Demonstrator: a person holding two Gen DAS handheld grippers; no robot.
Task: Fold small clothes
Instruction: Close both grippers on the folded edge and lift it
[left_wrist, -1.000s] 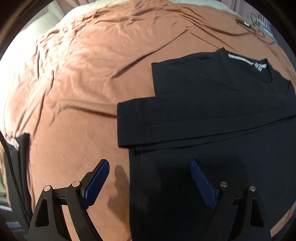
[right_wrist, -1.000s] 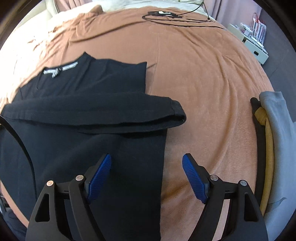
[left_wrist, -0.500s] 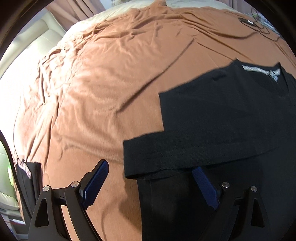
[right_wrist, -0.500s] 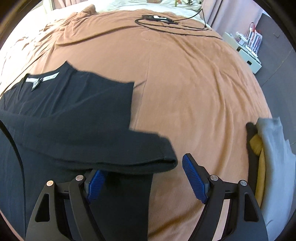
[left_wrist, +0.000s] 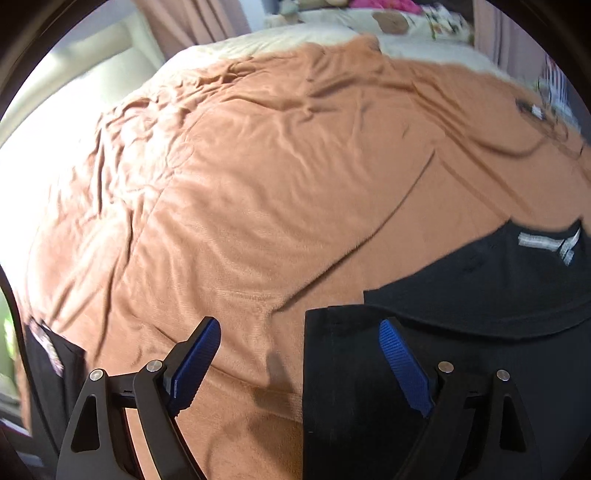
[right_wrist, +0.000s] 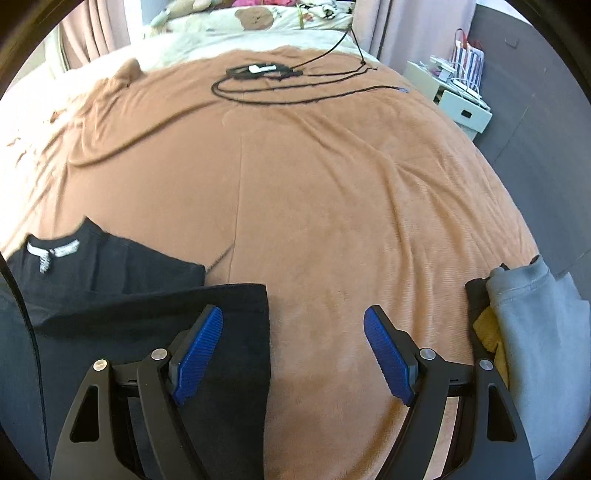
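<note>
The left gripper (left_wrist: 299, 363) has its blue-padded fingers (left_wrist: 195, 360) spread wide and easing inward, with nothing pressed between them: one pad hangs over bare blanket, the other over the edge of the black top (left_wrist: 461, 306). The right gripper (right_wrist: 293, 356) also stands wide apart and grips nothing; its left pad sits above the black top (right_wrist: 122, 295), its right pad above bare blanket.

The black top lies flat on the bed, partly folded, with a layer of cloth laid across its body below the collar. Its neck label (right_wrist: 51, 253) shows white at the collar, on the side away from the fingers. It rests on a rumpled orange-brown blanket (right_wrist: 332, 192) that covers the bed.

At the blanket's right edge lies a pile of clothes (right_wrist: 528, 314), grey over yellow and black. Far up the bed a black cable (right_wrist: 280, 92) loops around a small device. Beyond it are pale pillows (right_wrist: 258, 18).
</note>
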